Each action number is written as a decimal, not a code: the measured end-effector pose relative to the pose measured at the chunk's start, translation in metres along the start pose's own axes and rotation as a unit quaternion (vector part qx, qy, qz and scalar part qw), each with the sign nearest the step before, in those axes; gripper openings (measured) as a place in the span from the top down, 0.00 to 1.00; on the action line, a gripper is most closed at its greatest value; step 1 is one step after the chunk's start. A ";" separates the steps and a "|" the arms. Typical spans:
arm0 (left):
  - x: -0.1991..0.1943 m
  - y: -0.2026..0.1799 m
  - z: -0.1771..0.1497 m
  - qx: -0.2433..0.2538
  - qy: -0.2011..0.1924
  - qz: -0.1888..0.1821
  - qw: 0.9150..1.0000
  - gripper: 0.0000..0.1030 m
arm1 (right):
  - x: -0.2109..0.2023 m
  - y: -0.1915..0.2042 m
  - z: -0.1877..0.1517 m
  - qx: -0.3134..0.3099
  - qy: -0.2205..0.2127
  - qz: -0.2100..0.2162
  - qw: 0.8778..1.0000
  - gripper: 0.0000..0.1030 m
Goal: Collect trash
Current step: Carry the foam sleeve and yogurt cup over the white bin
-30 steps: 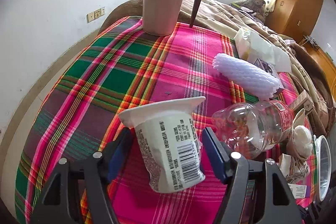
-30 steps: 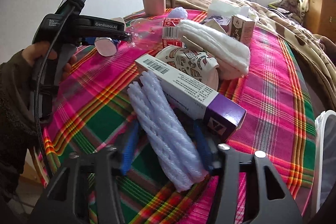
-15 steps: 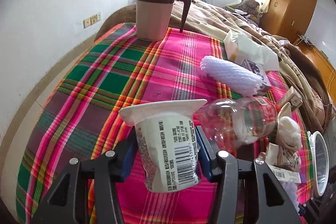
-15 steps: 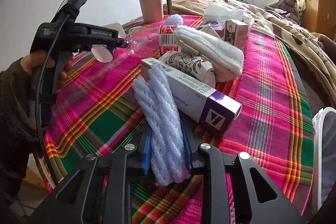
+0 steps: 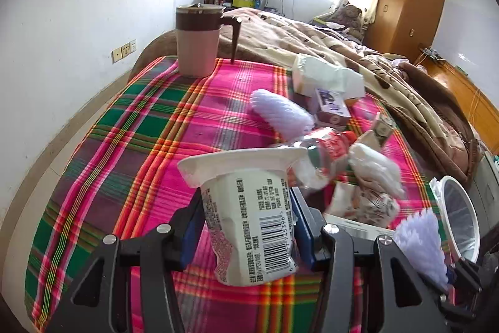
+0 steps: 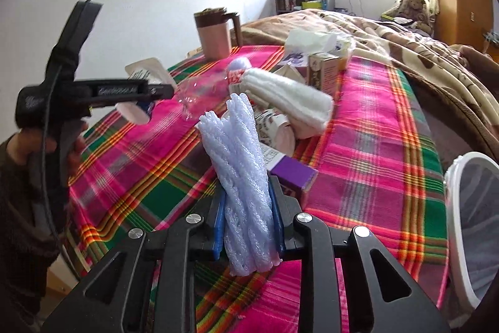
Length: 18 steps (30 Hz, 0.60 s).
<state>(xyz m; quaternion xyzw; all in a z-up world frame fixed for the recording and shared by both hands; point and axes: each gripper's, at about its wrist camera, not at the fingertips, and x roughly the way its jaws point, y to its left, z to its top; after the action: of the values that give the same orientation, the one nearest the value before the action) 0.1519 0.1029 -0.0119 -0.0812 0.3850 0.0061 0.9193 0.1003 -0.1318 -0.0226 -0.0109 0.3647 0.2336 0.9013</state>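
trash is in both grips now, and each piece has come up off the pink and green plaid tablecloth point(image 5: 131, 152).

left wrist view: the left gripper point(image 5: 246, 227) has closed its jaws over the last second and is now clamped on a white plastic yogurt cup with a barcode label point(image 5: 249, 208), blue pads pressing its sides, rim pointing away. the cup has been raised since a second ago, so the cloth sits further below it. behind it lie a clear crushed plastic bottle with a red label point(image 5: 318, 158), a white foam net sleeve point(image 5: 280, 111) and a brown lidded mug point(image 5: 199, 42). at the right edge stands a white-rimmed bin point(image 5: 461, 217) (likely where this all goes).

right wrist view: the right gripper point(image 6: 248, 227) has likewise drawn together and is clamped on a pale lilac foam net sleeve point(image 6: 240, 170), which a second ago lay flat and now stands upright between the pads. that means both picks look done; carrying to the bin seems next.

only this view shows the person's hand point(image 6: 62, 142) on the left tool, and a white box with a purple end point(image 6: 290, 173) behind the sleeve. the left view alone shows the cup's label.
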 end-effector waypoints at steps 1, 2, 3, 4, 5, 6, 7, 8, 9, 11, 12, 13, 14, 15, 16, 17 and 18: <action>-0.003 -0.003 -0.001 0.003 -0.003 -0.001 1.000 0.48 | -0.003 -0.002 0.000 0.004 -0.005 -0.003 1.000 0.75; -0.006 -0.006 -0.002 0.005 -0.005 -0.003 1.000 0.48 | -0.005 -0.003 0.000 0.006 -0.008 -0.005 1.000 0.75; -0.008 -0.009 -0.002 0.006 -0.007 -0.005 1.000 0.48 | -0.007 -0.005 0.000 0.009 -0.011 -0.007 1.000 0.75; -0.011 -0.012 -0.003 0.010 -0.009 -0.008 1.000 0.48 | -0.010 -0.007 0.000 0.012 -0.014 -0.008 1.000 0.75; -0.014 -0.017 -0.005 0.013 -0.011 -0.011 1.000 0.48 | -0.012 -0.009 0.000 0.016 -0.018 -0.010 1.000 0.75; -0.018 -0.020 -0.006 0.016 -0.015 -0.013 1.000 0.48 | -0.015 -0.011 0.000 0.020 -0.022 -0.014 0.999 0.75; -0.020 -0.025 -0.007 0.021 -0.018 -0.016 0.999 0.48 | -0.016 -0.012 0.000 0.022 -0.023 -0.015 0.999 0.75; -0.023 -0.029 -0.008 0.026 -0.020 -0.019 0.999 0.48 | -0.018 -0.014 0.001 0.025 -0.026 -0.017 0.999 0.75; -0.026 -0.033 -0.009 0.030 -0.022 -0.023 0.999 0.48 | -0.020 -0.016 0.000 0.026 -0.029 -0.019 0.999 0.75; -0.032 -0.042 -0.011 0.039 -0.028 -0.030 0.998 0.48 | -0.024 -0.021 0.001 0.032 -0.033 -0.025 0.999 0.75; -0.035 -0.046 -0.012 0.042 -0.030 -0.035 0.998 0.48 | -0.026 -0.024 0.001 0.035 -0.036 -0.028 0.998 0.75; -0.037 -0.052 -0.013 0.046 -0.033 -0.040 0.998 0.48 | -0.029 -0.026 0.000 0.038 -0.039 -0.032 0.998 0.75; -0.040 -0.057 -0.014 0.051 -0.035 -0.045 0.997 0.48 | -0.031 -0.029 0.000 0.041 -0.041 -0.035 0.998 0.75; -0.042 -0.062 -0.014 0.055 -0.037 -0.050 0.997 0.48 | -0.033 -0.031 0.001 0.044 -0.043 -0.037 0.997 0.75; -0.044 -0.067 -0.015 0.060 -0.039 -0.055 0.996 0.48 | -0.036 -0.034 0.000 0.047 -0.046 -0.040 0.997 0.75; -0.046 -0.072 -0.016 0.065 -0.041 -0.058 0.995 0.48 | -0.039 -0.037 0.000 0.051 -0.049 -0.045 0.996 0.75; -0.048 -0.077 -0.017 0.068 -0.042 -0.062 0.995 0.48 | -0.042 -0.040 -0.002 0.053 -0.051 -0.048 0.996 0.75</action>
<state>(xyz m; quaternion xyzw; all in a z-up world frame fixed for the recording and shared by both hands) 0.1120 0.0268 0.0218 -0.0418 0.3394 -0.0742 0.9368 0.0901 -0.1853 -0.0022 0.0315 0.3295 0.1704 0.9281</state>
